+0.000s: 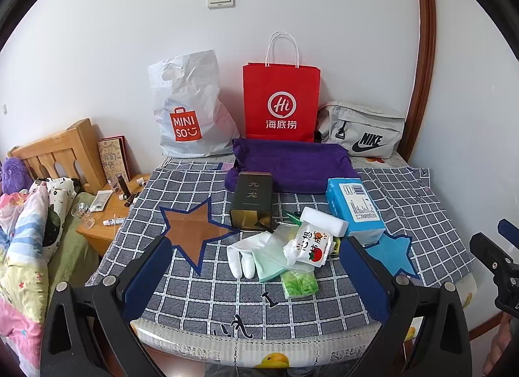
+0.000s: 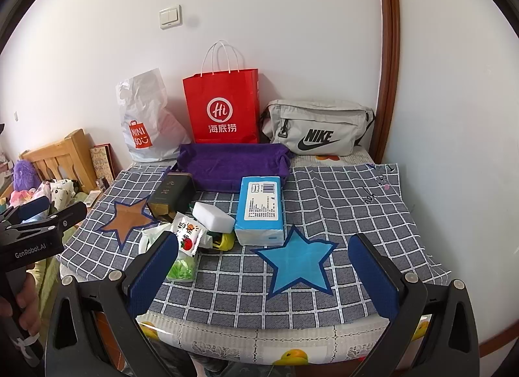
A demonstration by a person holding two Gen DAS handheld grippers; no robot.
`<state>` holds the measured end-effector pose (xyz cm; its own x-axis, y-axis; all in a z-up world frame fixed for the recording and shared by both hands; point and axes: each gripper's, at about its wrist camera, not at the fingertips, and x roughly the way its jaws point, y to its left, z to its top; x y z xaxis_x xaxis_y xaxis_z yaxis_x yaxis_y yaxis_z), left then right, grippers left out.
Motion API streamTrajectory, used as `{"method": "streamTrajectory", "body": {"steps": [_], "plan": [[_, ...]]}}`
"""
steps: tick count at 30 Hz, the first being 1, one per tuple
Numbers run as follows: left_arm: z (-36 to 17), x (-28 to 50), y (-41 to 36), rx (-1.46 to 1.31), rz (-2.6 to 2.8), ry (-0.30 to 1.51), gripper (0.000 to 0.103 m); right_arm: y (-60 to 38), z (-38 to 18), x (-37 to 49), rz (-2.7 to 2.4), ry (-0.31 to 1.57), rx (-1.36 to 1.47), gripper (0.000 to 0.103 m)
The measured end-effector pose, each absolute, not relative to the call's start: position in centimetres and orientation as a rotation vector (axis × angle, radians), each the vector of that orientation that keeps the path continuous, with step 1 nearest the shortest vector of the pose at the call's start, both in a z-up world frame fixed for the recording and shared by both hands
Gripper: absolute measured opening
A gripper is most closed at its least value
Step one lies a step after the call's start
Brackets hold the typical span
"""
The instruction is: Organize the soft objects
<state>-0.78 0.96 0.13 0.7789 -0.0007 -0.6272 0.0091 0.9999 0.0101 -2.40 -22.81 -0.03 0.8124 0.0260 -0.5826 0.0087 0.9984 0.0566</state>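
Observation:
A pile of small things lies mid-table on the checked cloth (image 1: pixel 201 292): a white glove (image 1: pixel 241 255), a green cloth (image 1: pixel 271 266), a white snack packet (image 1: pixel 311 247), a white sponge block (image 1: pixel 322 219), a green tissue pack (image 1: pixel 298 284). A blue tissue pack (image 1: pixel 353 208) and a dark tin (image 1: pixel 251 200) lie beside them. A purple towel (image 1: pixel 288 163) lies behind. My left gripper (image 1: pixel 256 276) is open, just short of the pile. My right gripper (image 2: pixel 262 274) is open over the blue star (image 2: pixel 296 261). The pile shows in the right wrist view too (image 2: pixel 188 237).
A white Miniso bag (image 1: pixel 188 107), a red paper bag (image 1: pixel 280 101) and a grey Nike pouch (image 1: pixel 363 132) stand against the back wall. A brown star patch (image 1: pixel 191 231) lies left of the pile. A wooden nightstand (image 1: pixel 110 214) and bed lie to the left.

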Motion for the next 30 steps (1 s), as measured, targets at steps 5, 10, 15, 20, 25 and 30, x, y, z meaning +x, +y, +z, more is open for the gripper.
{"method": "streamTrajectory", "body": {"steps": [5, 10, 15, 20, 25, 30], "plan": [[0.13, -0.80, 0.99, 0.013, -0.006, 0.678, 0.103, -22.77, -0.06, -2.48, 0.008, 0.622, 0.057, 0.103], [0.16, -0.86, 1.00, 0.014, -0.006, 0.677, 0.103, -22.80, -0.07, -2.44, 0.009, 0.622, 0.055, 0.103], [0.16, -0.89, 1.04, 0.013, -0.007, 0.676, 0.103, -22.78, -0.08, -2.51, 0.007, 0.622, 0.056, 0.103], [0.15, -0.89, 1.01, 0.012, -0.007, 0.676, 0.103, -22.84, 0.00, -2.45, 0.013, 0.622, 0.062, 0.103], [0.34, -0.72, 1.05, 0.015, -0.006, 0.677, 0.103, -22.81, 0.00, -2.45, 0.011, 0.622, 0.061, 0.103], [0.56, -0.61, 1.08, 0.017, -0.010, 0.672, 0.103, -22.83, -0.03, -2.46, 0.012, 0.621, 0.061, 0.103]]}}
